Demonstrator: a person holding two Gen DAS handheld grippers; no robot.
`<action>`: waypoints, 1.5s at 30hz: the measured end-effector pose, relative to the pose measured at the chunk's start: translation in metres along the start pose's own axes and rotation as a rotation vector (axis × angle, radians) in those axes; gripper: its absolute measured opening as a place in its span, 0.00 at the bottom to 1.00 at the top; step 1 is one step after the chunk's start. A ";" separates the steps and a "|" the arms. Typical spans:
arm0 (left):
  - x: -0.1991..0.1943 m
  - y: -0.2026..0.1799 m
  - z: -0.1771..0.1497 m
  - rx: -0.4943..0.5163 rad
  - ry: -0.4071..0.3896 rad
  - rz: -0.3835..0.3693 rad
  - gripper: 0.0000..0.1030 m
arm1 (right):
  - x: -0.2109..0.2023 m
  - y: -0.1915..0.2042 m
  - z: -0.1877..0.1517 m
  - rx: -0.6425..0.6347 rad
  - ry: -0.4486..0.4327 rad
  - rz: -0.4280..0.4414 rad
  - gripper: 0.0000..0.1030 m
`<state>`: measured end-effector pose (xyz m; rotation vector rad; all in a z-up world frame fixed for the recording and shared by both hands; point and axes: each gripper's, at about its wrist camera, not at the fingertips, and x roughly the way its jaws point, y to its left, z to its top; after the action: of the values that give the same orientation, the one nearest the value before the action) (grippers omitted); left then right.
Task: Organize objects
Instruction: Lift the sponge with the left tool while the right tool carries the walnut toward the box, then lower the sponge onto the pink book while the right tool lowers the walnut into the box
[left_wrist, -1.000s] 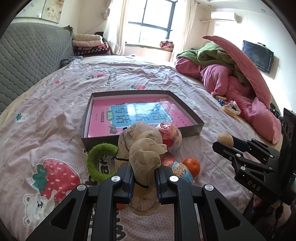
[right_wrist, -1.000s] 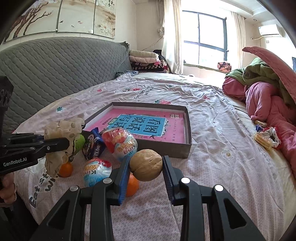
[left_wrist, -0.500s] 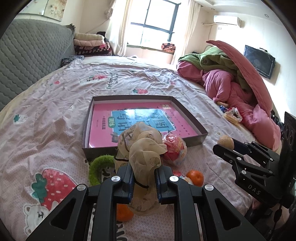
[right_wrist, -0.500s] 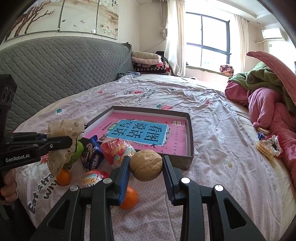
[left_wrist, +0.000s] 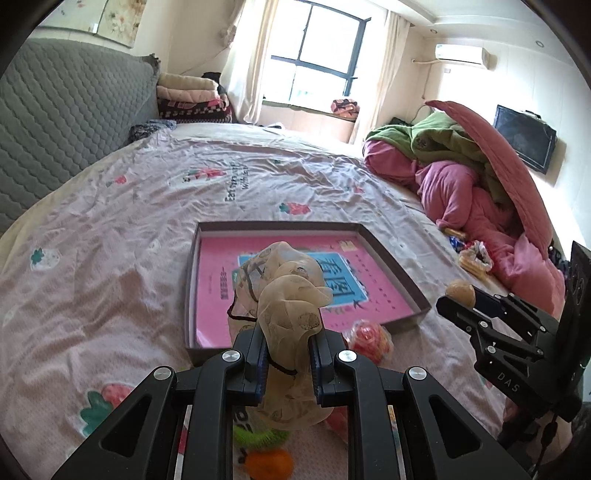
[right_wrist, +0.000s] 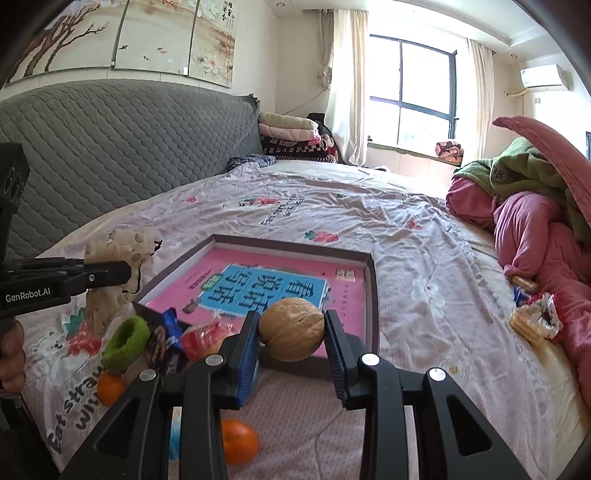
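carrying one item apiece, both tongs hang just short of the box (right_wrist: 371, 295), so the sorting looks barely begun. the left tongs (left_wrist: 286, 363) are clamped on a crumpled beige mesh bag (left_wrist: 286, 302), seen at the lower middle of the left view with the box's near wall just beyond it; the right tongs (right_wrist: 291, 341) are pressed tight around a walnut (right_wrist: 291, 328), which sits in the lower middle of the right view in front of the box's near edge. inside the box only a pink book (right_wrist: 258, 288) shows (no loose item has landed there as far as either view tells). left on the bed (right_wrist: 406, 236), clustered at the lower left of the right view, are a green hair tie (right_wrist: 125, 345), a blue snack packet (right_wrist: 166, 343), a red wrapped sweet (right_wrist: 199, 339) and two oranges, one (right_wrist: 110, 387) at the left and another (right_wrist: 238, 439) under the tongs. my guess is both held things go in next, then the pile.
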<state>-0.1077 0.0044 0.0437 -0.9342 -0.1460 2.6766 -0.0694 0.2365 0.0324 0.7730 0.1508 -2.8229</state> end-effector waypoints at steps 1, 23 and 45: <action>0.001 0.002 0.003 0.001 -0.004 0.003 0.18 | 0.001 0.000 0.002 -0.004 -0.004 -0.002 0.34; 0.045 0.015 0.035 0.061 -0.013 0.012 0.18 | 0.041 -0.015 0.028 -0.028 -0.012 -0.021 0.34; 0.114 0.039 0.048 0.023 0.090 -0.001 0.18 | 0.122 -0.027 0.032 -0.041 0.115 0.011 0.34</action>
<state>-0.2319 0.0031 0.0059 -1.0451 -0.0954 2.6240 -0.1941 0.2366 -0.0021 0.9241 0.2213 -2.7567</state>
